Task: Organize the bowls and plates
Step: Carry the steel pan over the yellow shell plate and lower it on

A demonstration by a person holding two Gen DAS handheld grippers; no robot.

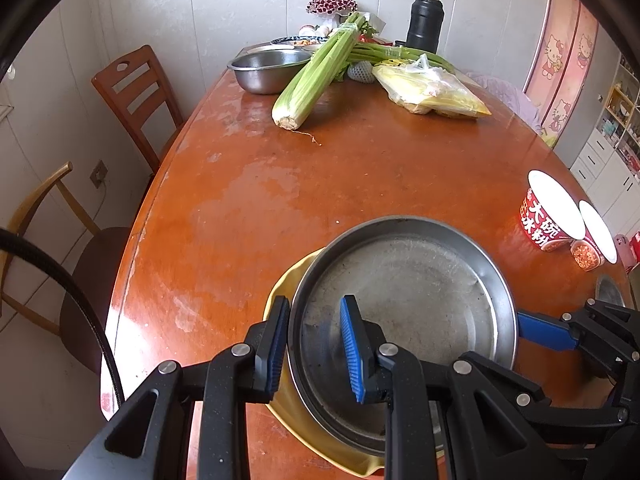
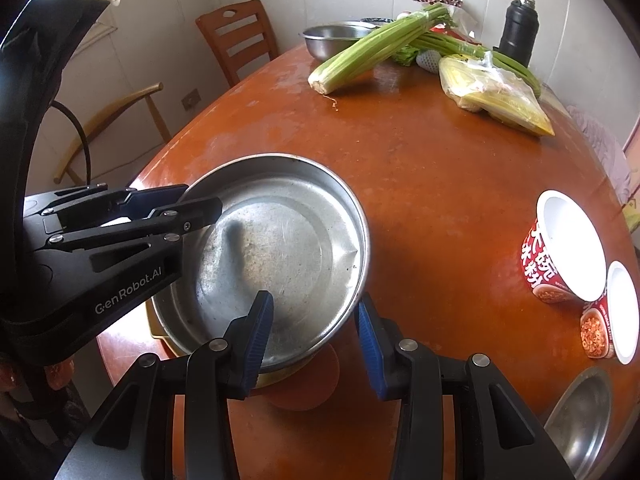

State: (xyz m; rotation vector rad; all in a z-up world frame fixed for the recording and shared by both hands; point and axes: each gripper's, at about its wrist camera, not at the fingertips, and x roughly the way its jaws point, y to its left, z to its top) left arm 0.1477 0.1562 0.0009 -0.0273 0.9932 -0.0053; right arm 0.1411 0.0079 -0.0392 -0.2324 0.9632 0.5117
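A round steel plate rests on a yellow plate at the near side of the orange table. My left gripper is open, its fingers straddling the steel plate's left rim, one inside and one outside. My right gripper is open and straddles the plate's near right rim. The left gripper also shows in the right wrist view at the plate's left edge. Two red paper bowls lie tipped at the right. A small steel dish sits near right.
A steel bowl, celery, a bag of corn, a black flask and flowers crowd the table's far end. Two chairs stand at the left. An orange coaster lies under the plates' near edge.
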